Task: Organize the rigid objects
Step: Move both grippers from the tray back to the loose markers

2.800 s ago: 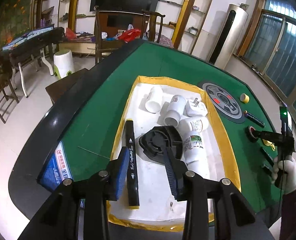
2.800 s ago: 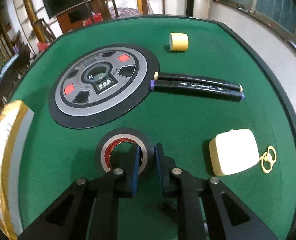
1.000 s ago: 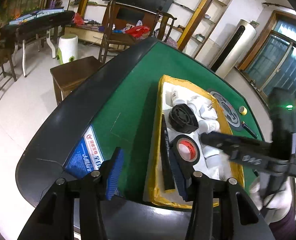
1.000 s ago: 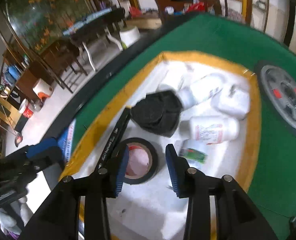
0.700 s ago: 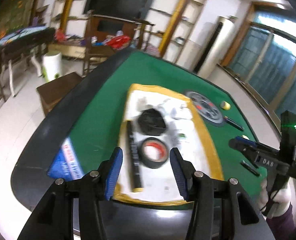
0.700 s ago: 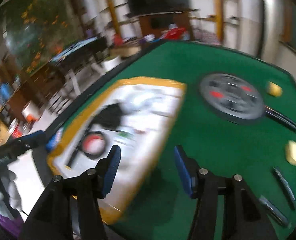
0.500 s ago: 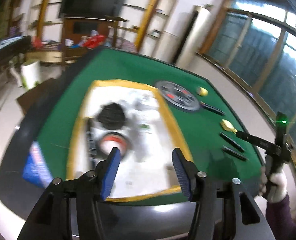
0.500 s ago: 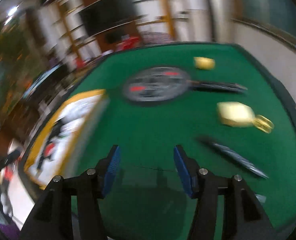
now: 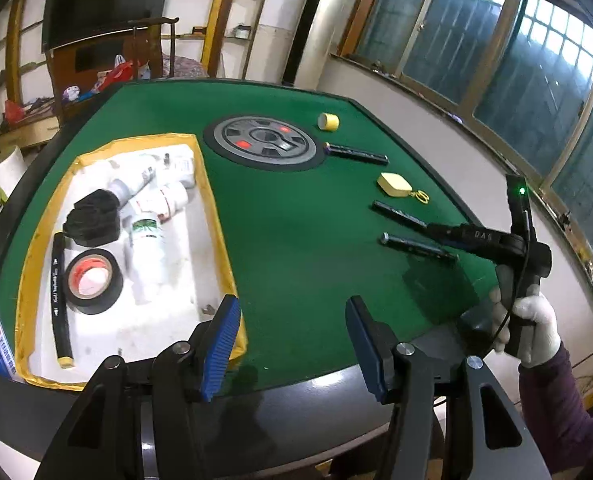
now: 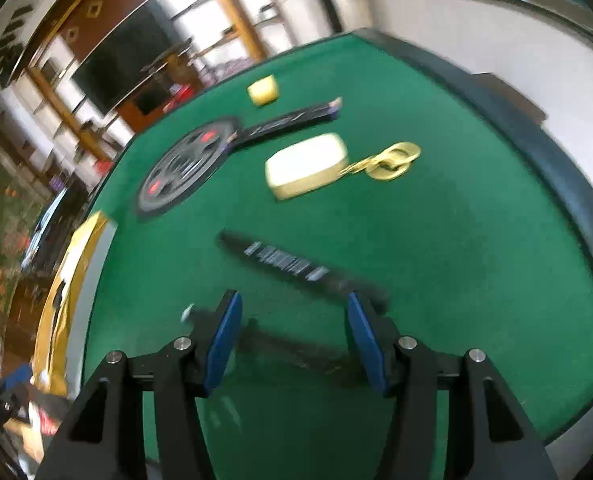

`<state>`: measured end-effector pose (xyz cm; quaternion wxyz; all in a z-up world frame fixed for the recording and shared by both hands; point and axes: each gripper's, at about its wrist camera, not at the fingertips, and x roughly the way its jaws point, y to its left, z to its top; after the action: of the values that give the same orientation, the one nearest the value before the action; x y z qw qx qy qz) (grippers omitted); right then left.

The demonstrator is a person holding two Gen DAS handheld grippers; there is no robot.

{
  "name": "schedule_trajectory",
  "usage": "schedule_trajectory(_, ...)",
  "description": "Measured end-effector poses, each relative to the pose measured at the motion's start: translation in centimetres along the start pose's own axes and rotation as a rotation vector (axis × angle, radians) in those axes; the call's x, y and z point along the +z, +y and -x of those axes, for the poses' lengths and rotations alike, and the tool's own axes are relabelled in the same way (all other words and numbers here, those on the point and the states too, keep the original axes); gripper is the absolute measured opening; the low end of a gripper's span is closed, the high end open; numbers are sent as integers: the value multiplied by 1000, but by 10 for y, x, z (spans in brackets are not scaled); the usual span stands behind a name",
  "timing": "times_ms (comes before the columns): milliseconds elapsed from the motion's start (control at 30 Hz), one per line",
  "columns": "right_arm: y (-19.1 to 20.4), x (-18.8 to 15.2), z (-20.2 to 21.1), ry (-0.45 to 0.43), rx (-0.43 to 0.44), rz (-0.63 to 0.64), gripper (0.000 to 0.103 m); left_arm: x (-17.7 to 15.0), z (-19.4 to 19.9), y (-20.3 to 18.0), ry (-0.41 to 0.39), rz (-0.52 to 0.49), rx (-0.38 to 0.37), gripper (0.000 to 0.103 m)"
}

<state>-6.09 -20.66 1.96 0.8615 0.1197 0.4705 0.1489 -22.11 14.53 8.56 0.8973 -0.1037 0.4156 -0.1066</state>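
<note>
step: going for next pen | right tool (image 10: 292, 340) spread, empty, over black pen (image 10: 296, 266) at tray's (image 9: 212, 208) 3 o'clock | left tool (image 9: 292, 344) spread, idle | next: drop, straddle, pinch

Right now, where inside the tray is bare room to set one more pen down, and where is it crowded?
Bare room: the tray's near right corner, bordered by the black tape roll, the white bottles and the yellow rim. Crowded: the far half, where bottles and a black cap touch. The marker lines the left rim.
</note>
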Motion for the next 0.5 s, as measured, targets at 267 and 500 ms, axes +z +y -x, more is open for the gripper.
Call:
schedule_trajectory(267,66,-40,-23,109,159,107,62,-2,-20,-10,62,22,-34,58)
schedule_trajectory(500,74,-13,-10,43,198,143,62,-5,-36,-39,120,-15,-91,58)
